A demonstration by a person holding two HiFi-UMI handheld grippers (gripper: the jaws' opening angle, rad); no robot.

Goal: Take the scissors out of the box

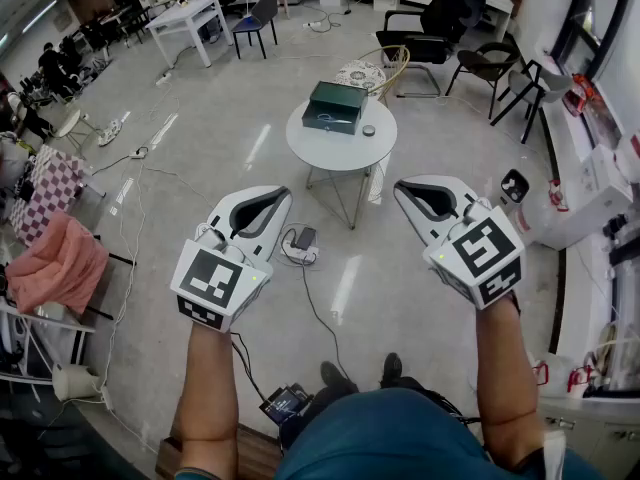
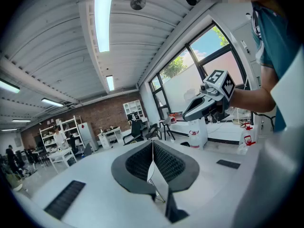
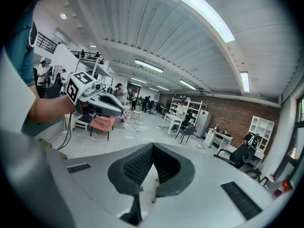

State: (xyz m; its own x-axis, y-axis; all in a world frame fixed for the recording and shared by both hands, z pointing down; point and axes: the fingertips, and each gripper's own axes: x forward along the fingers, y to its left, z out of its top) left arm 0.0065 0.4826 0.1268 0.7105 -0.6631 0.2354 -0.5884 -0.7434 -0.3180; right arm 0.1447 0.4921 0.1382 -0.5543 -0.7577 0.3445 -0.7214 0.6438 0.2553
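Green box (image 1: 336, 106) lies at round table's (image 1: 340, 154) far edge, open floor (image 1: 215, 143) around.

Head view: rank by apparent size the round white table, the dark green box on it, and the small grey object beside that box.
1. round white table
2. dark green box
3. small grey object
All three stand together, so nearness to the camera does not skew the order.

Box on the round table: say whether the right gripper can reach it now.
Probably not yet: the box sits far ahead of the right gripper; only floor lies between, so stepping closer should do.
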